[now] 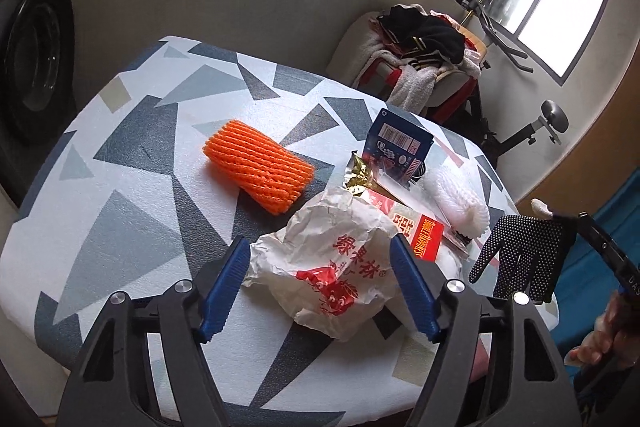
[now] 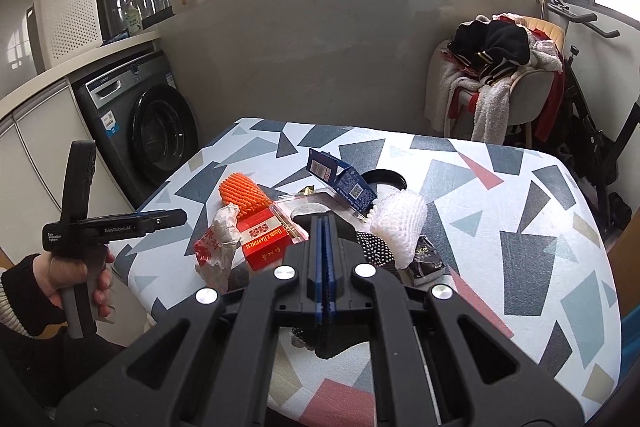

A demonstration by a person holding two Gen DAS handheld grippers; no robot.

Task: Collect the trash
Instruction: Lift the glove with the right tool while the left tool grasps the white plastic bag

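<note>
The left hand-held gripper (image 1: 320,287) is open astride the crumpled paper bag (image 1: 332,267); the right hand-held gripper (image 2: 325,227) clamps the dotted glove (image 1: 516,259). Risk: thin paper may slip free near the bench (image 1: 120,155) edge.

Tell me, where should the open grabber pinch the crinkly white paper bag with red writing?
Probably its near bunched end, coming straight from the front. The crumpled paper bag already lies between the open left gripper's blue fingers, and its puffed wrinkles should squash flat when pinched. Its far end rests against the red box.
</note>
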